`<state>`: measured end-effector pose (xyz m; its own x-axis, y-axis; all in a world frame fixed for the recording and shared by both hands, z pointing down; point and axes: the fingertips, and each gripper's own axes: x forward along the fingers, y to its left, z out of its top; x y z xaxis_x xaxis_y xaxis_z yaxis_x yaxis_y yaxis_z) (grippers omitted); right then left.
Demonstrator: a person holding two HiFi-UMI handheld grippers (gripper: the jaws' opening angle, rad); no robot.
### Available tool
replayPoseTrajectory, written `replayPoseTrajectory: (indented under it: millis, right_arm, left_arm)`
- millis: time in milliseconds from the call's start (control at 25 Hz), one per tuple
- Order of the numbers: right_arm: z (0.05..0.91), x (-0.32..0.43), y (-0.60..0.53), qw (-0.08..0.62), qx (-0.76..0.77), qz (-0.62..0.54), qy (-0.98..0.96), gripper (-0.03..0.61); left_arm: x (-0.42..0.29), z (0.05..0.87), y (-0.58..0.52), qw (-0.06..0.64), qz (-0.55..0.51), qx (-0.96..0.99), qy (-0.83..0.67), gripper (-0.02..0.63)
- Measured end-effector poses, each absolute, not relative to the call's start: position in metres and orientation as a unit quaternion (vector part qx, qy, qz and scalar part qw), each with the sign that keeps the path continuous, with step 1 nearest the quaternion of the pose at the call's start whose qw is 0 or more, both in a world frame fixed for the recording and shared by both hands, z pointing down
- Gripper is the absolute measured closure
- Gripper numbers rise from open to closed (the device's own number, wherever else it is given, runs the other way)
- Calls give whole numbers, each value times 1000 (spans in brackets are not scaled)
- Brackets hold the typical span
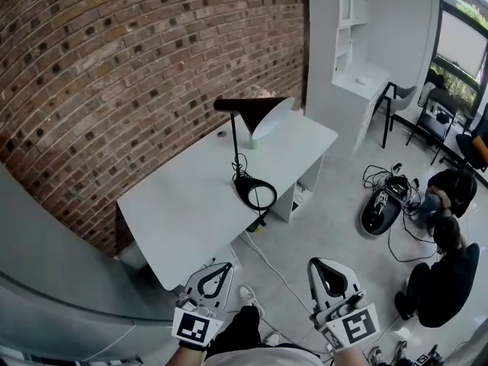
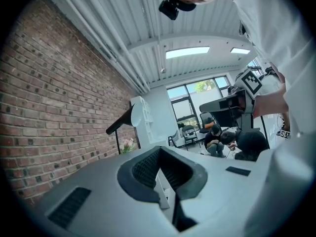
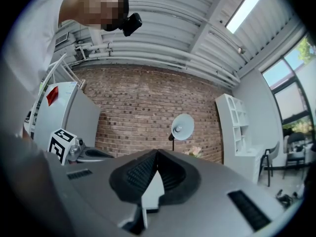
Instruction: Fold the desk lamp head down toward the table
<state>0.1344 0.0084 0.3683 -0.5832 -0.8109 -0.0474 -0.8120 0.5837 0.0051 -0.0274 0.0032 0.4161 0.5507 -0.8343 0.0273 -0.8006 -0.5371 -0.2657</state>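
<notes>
**Lamp head up, both tongs closed and empty**

The black desk lamp with a cone shade (image 1: 258, 111) stands near the far end of the white rectangular table (image 1: 183, 212), beside the red brick wall (image 1: 114, 67). Its head is raised on a thin stem. The left tongs (image 1: 226, 267) and right tongs (image 1: 323, 265) are pinched together on nothing, well apart from the lamp.

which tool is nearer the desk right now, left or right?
The left tool: its tip sits just off the white desk at its near corner, while the right tool is out over the floor.
</notes>
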Motion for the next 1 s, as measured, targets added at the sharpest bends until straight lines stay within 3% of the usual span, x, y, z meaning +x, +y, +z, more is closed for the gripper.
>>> replayPoseTrajectory:
  millis: [560,1000]
  right_arm:
    - [347,113,-110,30,-457,35,888,560]
    - [324,94,-153,5,-427,90,900,558]
  left_arm:
    - [-31,412,-129,111,-47,-887,445,606]
    - [-27,408,-156,111,-33,-889,443,606]
